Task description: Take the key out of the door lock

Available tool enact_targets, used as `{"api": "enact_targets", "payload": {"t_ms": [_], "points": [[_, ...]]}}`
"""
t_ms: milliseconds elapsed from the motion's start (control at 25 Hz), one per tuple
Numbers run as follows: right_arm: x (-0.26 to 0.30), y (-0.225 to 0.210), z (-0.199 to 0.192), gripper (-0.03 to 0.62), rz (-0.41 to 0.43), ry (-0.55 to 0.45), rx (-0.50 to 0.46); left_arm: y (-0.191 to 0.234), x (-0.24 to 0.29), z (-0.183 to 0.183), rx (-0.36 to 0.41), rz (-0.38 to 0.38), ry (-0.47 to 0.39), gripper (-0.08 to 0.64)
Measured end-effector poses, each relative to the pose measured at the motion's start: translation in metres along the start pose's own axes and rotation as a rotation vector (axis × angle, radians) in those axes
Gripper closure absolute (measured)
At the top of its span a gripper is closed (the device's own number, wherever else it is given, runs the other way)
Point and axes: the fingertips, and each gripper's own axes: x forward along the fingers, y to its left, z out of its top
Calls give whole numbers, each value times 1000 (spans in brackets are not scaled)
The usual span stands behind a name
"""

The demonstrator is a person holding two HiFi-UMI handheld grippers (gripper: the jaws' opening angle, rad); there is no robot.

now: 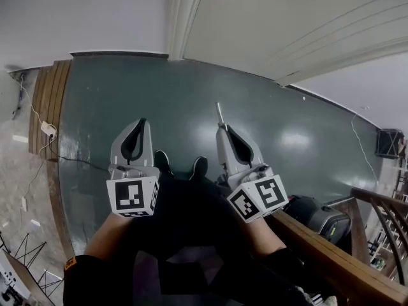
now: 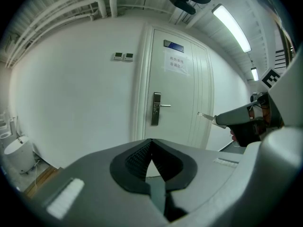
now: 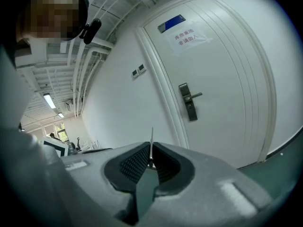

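Right gripper view is showing the right tool point(image 3: 150, 161) pinching the key point(image 3: 151, 143) at lower centre, apart from the door lock point(image 3: 190, 101), which the head view is missing, while the left tool point(image 2: 151, 144) is sitting pressed together.

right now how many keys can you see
1. The key is clamped in the right tongs, its blade sticking out past their tips. None shows at the door lock, though that is too small to be sure. The left tongs are shut and empty.
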Motion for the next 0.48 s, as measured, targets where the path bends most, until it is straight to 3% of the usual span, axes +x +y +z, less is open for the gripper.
{"api": "enact_targets", "payload": {"t_ms": [280, 480], "points": [[-48, -52, -19, 575, -118, 30, -24, -49, 18, -25, 3, -31, 68, 541], [-56, -64, -18, 575, -143, 26, -67, -71, 28, -28, 2, -54, 85, 541]]}}
